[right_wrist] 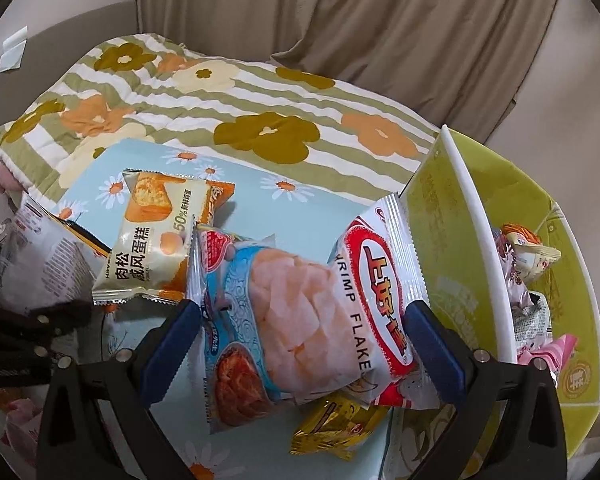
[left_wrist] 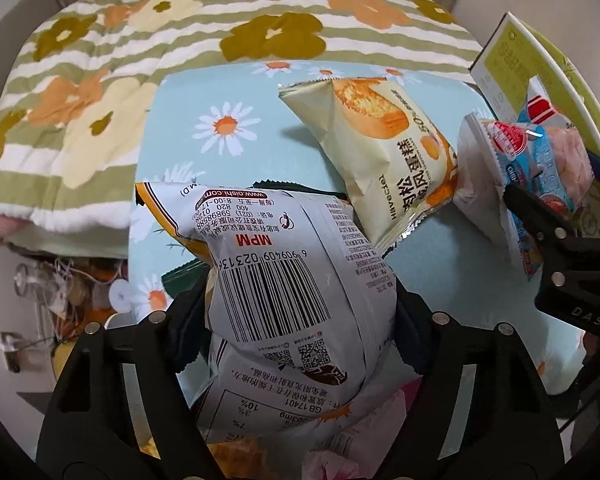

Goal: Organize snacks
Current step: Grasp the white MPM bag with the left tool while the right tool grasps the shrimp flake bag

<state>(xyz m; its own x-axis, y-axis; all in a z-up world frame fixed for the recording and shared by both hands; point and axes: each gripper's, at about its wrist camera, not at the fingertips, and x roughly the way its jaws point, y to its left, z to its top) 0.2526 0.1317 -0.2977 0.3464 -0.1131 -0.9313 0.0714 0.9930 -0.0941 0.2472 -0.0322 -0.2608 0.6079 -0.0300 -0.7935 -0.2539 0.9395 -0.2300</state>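
Daisy tablecloth (left_wrist: 188, 160) edge-side: left gripper (left_wrist: 296, 320) clamping chip bag (left_wrist: 284, 280), right gripper (right_wrist: 300, 332) clamping shrimp flakes (right_wrist: 300, 312).

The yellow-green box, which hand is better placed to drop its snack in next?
Right, probably. The right gripper holds the shrimp flakes bag beside the yellow-green box, whose white rim sits just off its right jaw. The left gripper holds the barcode snack bag farther away.

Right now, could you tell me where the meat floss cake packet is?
In the right wrist view, the meat floss cake packet lies left of centre on the daisy cloth, beside the shrimp flakes bag.
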